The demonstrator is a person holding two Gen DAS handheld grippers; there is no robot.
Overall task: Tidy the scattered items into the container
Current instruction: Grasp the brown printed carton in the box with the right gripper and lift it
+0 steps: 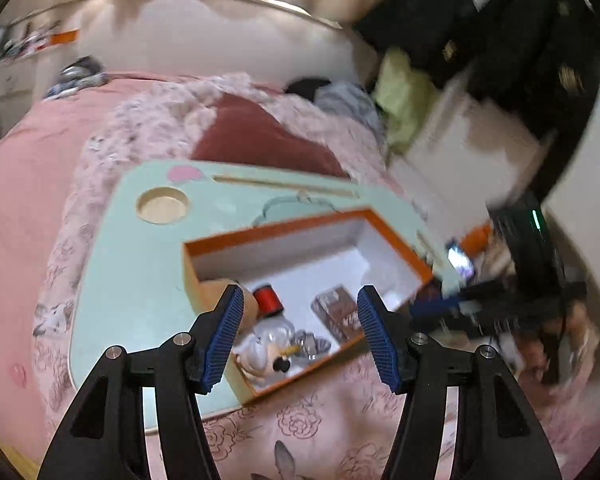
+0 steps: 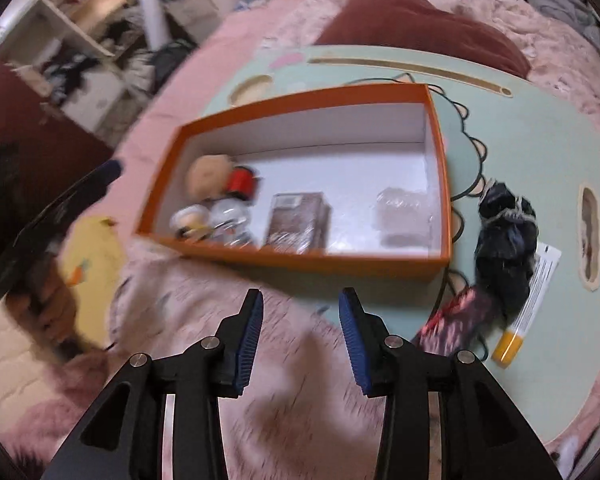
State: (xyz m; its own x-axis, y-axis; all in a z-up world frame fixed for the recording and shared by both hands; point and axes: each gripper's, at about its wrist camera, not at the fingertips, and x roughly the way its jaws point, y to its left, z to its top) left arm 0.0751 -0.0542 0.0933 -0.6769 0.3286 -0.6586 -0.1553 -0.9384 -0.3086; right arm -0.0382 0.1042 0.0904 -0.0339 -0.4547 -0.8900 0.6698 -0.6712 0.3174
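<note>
A pink bed (image 1: 28,168) with a fluffy blanket carries a mint-green lap table (image 1: 132,280); the room behind is cluttered and blurred.

The left tongs (image 1: 300,312) are released, blue pads spread apart with nothing between them, hanging above the near end of an orange box (image 1: 276,228) with a white inside. The right tongs (image 2: 301,312) are also released and empty, hovering over the blanket just short of the box's near wall.

Inside the box (image 2: 300,96), at its left end, lie a round tan plush (image 2: 208,172), a red spool (image 2: 240,180), and a small figure (image 2: 190,218) beside a clear bottle (image 2: 230,216). A brown packet (image 2: 298,220) sits at the middle, and a clear plastic piece (image 2: 404,208) toward the right end.

Outside the box, at three o'clock from it on the table, lies a dark crumpled bundle (image 2: 504,232). At four o'clock from the bundle lies a white tube with a yellow cap (image 2: 528,300); at seven o'clock, something pink and red, too blurred to name.
</note>
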